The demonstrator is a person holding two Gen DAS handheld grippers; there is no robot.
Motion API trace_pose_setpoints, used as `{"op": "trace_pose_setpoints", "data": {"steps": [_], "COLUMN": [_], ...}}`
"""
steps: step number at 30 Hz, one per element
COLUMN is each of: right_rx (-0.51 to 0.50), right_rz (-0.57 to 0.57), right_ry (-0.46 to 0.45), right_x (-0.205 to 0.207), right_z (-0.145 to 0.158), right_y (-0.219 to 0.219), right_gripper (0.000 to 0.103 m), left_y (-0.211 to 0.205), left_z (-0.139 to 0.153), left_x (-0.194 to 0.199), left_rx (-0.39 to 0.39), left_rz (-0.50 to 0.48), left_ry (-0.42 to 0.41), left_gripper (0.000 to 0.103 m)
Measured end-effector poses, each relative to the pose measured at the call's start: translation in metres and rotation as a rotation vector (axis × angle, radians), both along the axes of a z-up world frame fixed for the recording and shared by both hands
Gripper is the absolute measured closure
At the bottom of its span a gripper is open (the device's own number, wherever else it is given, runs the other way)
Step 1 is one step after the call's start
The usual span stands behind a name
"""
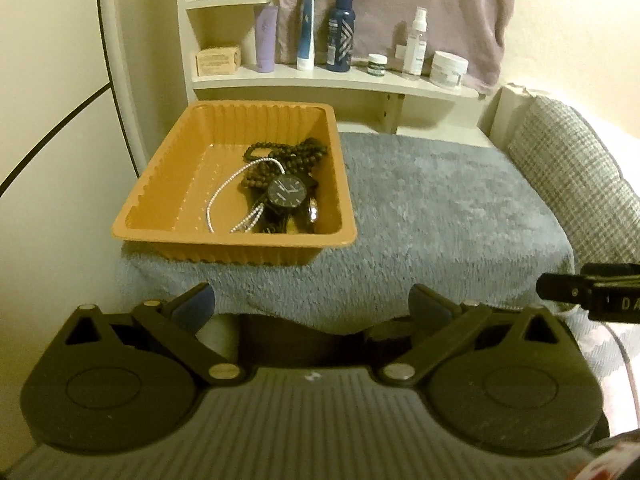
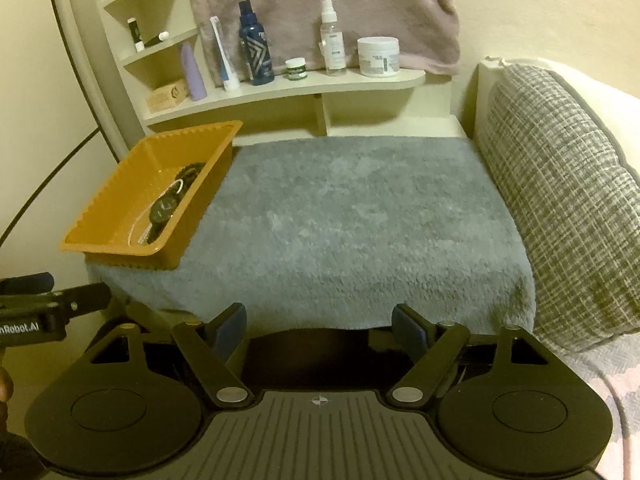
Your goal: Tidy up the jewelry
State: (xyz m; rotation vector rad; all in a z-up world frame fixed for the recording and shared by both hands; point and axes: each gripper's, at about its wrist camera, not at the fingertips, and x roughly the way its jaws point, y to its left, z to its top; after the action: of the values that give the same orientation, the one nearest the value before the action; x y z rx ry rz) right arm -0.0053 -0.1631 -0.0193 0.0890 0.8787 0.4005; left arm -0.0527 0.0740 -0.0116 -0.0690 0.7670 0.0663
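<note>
An orange plastic tray (image 1: 168, 184) sits on the left of a grey towel (image 1: 432, 216). In it lie a black wristwatch (image 1: 287, 193), a dark bead necklace (image 1: 288, 154) and a white pearl strand (image 1: 228, 196). The tray (image 2: 116, 196) and the watch (image 2: 162, 210) also show in the right wrist view. My left gripper (image 1: 312, 306) is open and empty, in front of the towel's near edge. My right gripper (image 2: 322, 324) is open and empty, also at the near edge, right of the tray.
A white shelf (image 1: 328, 80) behind the towel holds several bottles, tubes and jars, with a mauve cloth (image 1: 392, 8) hanging above. A checked grey cushion (image 2: 568, 200) borders the towel's right side. A pale wall is on the left.
</note>
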Motion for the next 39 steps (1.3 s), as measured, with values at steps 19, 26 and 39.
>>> {"op": "trace_pose_setpoints", "data": {"steps": [19, 26, 39], "right_rx": [0.001, -0.003, -0.002], "right_rz": [0.009, 0.014, 0.025], "right_ry": [-0.051, -0.06, -0.057], "right_x": [-0.014, -0.017, -0.015], "right_z": [0.01, 0.014, 0.012], "right_y": [0.008, 0.01, 0.01], "right_gripper": [0.024, 0.024, 0.024], "left_y": [-0.012, -0.013, -0.014], "left_z": [0.007, 0.008, 0.009], "left_x": [-0.005, -0.007, -0.006], "left_rx": [0.014, 0.017, 0.018], "left_rz": [-0.016, -0.025, -0.025], "left_ry": [-0.029, -0.039, -0.04], "left_gripper": [0.001, 0.001, 0.001]}}
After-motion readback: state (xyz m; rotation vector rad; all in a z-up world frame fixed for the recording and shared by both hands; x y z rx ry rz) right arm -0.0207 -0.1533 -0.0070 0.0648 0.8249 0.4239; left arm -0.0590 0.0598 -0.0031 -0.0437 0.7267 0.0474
